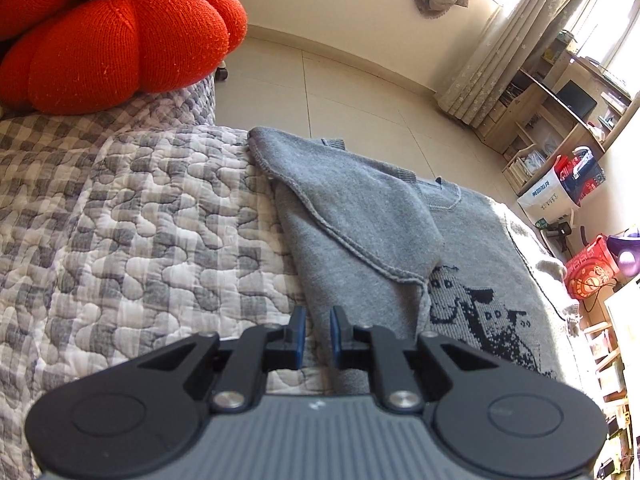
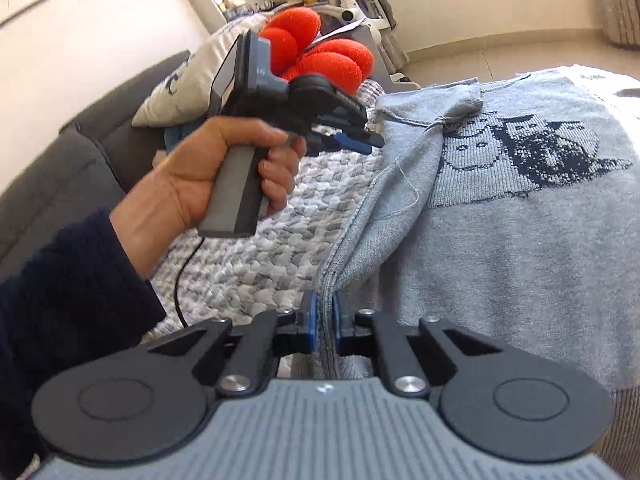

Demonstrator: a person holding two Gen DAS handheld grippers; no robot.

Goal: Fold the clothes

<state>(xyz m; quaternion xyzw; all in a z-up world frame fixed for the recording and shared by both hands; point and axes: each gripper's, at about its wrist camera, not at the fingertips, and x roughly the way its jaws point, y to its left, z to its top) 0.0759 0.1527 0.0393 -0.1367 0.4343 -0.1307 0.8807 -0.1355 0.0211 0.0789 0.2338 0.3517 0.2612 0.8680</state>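
In the right wrist view, nearest of all, the right gripper (image 2: 324, 322) was clenched on the ribbed bottom hem of the grey sweater (image 2: 520, 240), a bunched ridge of knit standing up between its blue pads (image 2: 309, 324). The sweater lay spread on the quilted checked cover (image 2: 256, 248) of a sofa, its near left corner gathered into that grip. Its dark knitted picture (image 2: 532, 152) faced up, and one sleeve (image 2: 404, 184) was already folded across the body.

To the left, a hand (image 2: 224, 168) in a dark sleeve (image 2: 60, 300) held the left gripper (image 2: 360, 142) above the cover, just beside the sweater's left edge. In the left wrist view its jaws were nearly closed and empty, with only a narrow gap and no cloth caught in it. Farther off, a red cushion (image 1: 120, 40) rested at the far left of the sofa, with the tiled floor (image 1: 340, 80) beyond.

The step in hand looked like a fold of the body, with the right side's hold just secured. The next move probably called for the left gripper to open, reach the hem or the left edge and pinch it, so both could lift evenly and carry the bottom toward the collar (image 1: 444, 198) without dragging the folded sleeve loose.
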